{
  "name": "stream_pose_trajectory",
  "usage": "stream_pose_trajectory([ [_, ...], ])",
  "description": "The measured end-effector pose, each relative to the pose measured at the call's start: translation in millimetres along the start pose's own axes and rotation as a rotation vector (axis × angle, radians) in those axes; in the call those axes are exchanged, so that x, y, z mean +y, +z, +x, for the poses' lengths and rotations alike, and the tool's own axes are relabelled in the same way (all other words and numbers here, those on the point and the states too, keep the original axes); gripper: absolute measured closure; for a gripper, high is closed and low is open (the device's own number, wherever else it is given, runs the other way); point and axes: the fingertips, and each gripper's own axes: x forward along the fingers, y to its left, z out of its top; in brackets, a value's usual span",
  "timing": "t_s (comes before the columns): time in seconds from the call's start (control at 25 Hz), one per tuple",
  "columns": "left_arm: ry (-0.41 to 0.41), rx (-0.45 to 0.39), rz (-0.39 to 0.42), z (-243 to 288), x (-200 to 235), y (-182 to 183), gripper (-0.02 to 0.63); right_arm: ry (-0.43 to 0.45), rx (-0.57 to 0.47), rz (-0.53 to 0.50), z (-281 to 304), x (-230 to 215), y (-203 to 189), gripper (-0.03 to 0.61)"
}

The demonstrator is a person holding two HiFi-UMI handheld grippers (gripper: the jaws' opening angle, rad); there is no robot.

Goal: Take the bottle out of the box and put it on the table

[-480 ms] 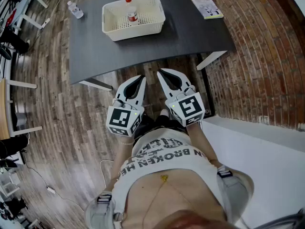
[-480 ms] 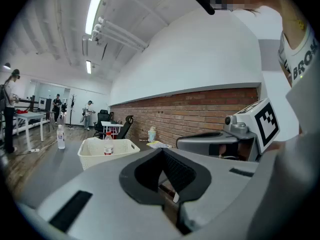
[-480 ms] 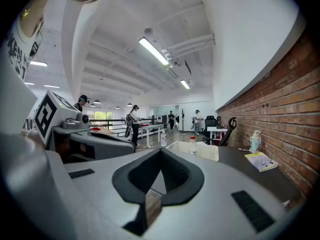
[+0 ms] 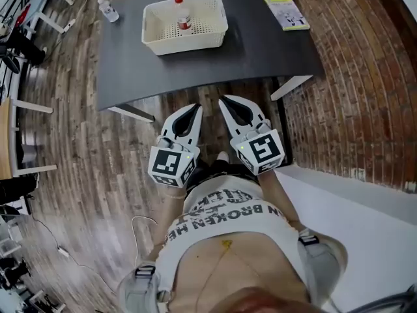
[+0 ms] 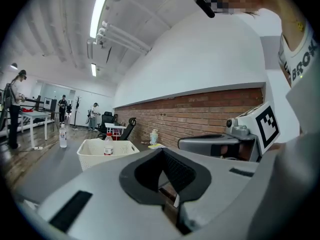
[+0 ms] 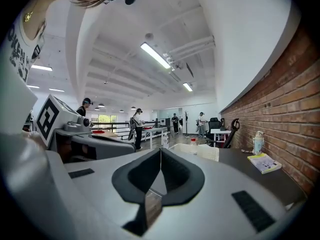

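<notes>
From the head view, the dark table [image 4: 260,51] carries a white box [image 4: 184,39] towards its far edge, and the red-capped bottle [image 4: 183,18] stands upright inside it. A second bottle [image 4: 108,10] stands at the far left corner. The left tool [image 4: 195,109] and the right tool [image 4: 223,101] hover side by side, short of the table's near edge.

In the left gripper view, the left tool [image 5: 161,151] is clenched on nothing; the box [image 5: 95,151] and bottle [image 5: 108,145] lie well ahead.

In the right gripper view, the right tool [image 6: 160,151] is likewise clenched and empty.
</notes>
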Motion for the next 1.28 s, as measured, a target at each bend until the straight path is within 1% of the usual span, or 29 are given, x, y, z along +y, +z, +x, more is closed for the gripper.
stream_pose_trajectory([
  [0.12,0.01,0.002,-0.001,5,-2,0,0.606,0.02,-0.003,-0.001,-1,-5,-1,0.569],
  [0.28,0.043,0.0,0.009,9,-3,1,0.606,0.052,-0.014,-0.009,-3,-11,-1,0.569],
  [0.44,0.066,0.013,0.011,13,6,-2,0.606,0.051,-0.013,0.003,3,-21,-4,0.569],
  [0.6,0.068,0.019,0.01,25,25,-2,0.606,0.043,-0.015,0.007,19,-28,-3,0.569],
  [0.76,0.042,0.015,0.011,47,45,3,0.606,0.02,-0.009,0.015,41,-42,-3,0.569],
  [1.04,-0.052,0.022,0.027,90,85,18,0.606,-0.032,-0.013,0.01,91,-65,8,0.569],
  [1.28,-0.103,0.029,0.031,113,113,27,0.606,-0.056,-0.003,0.016,127,-75,12,0.569],
])
